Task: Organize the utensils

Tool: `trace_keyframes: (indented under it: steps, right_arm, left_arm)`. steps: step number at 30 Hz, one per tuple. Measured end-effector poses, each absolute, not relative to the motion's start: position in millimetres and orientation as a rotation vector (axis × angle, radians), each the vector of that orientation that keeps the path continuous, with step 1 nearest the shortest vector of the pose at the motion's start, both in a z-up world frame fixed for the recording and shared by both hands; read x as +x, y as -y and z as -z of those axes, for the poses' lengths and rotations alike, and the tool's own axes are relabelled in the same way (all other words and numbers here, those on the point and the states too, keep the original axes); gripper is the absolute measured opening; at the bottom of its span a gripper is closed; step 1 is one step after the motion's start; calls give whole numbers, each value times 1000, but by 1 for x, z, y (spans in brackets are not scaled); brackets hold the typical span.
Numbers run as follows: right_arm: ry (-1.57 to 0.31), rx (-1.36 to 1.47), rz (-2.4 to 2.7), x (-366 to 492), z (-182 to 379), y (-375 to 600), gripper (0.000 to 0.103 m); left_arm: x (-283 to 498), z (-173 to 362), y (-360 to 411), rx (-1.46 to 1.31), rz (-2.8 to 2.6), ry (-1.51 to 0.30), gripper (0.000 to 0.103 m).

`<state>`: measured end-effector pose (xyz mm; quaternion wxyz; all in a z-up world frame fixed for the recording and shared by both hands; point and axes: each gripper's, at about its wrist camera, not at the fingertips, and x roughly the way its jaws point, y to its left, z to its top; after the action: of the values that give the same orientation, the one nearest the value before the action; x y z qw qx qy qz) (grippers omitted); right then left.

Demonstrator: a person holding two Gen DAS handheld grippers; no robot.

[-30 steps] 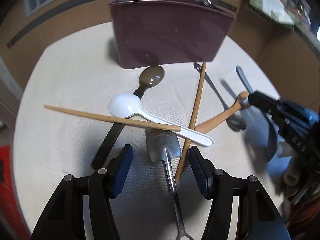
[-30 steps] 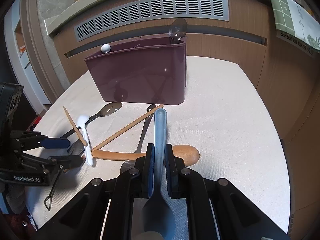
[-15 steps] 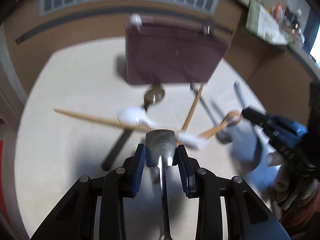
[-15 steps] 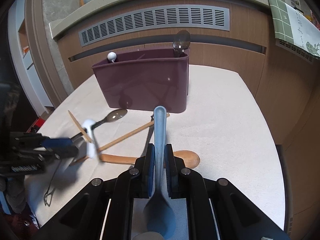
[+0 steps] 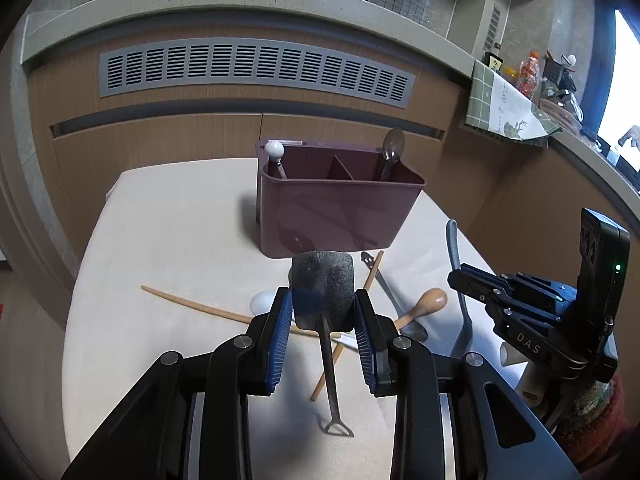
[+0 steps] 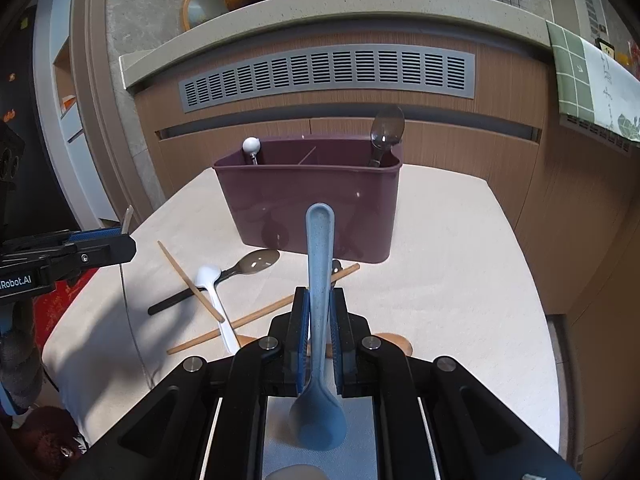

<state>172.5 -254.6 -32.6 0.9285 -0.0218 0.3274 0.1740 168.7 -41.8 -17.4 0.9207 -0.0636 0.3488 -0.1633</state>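
a pale table (image 5: 160, 240) sits in front of a wooden counter with a grey vent. in your left view, the left gripper (image 5: 323, 332) has just closed and now squeezes the flat metal spatula (image 5: 322, 292) by its blade, up off the table, with the thin handle hanging down toward you. the dark red holder (image 5: 340, 216) stands straight ahead, past the blade and a bit higher, so the spatula's long line points right at it. a white-knob tool (image 5: 274, 151) leans in the holder's left corner and a dark spoon (image 5: 392, 148) in its right, and the middle looks free. below lie a chopstick (image 5: 192, 306), a white spoon (image 5: 262, 302) and a wooden spoon (image 5: 426, 304), all under your path. in your right view, the right gripper (image 6: 318, 332) is shut on the blue spoon (image 6: 319, 248), handle pointing ahead at the holder (image 6: 312, 208), bowl end toward you. both hands seem about as near. the left gripper (image 6: 92, 246) hangs off to the side, so watch you don't bump when both go in.
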Motion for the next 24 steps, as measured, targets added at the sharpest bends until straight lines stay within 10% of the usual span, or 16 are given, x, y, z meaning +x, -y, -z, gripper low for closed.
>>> trace_keyframes:
  steps: [5, 8, 24]
  right_arm:
    - [-664, -52, -354, 175, 30, 251, 9]
    - [-647, -57, -353, 177, 24, 249, 9]
    - [-571, -71, -336, 206, -15, 244, 9]
  left_arm:
    - [166, 8, 41, -116, 327, -683, 30]
    - [169, -1, 41, -107, 322, -666, 8]
    - [202, -15, 9, -150, 284, -637, 9]
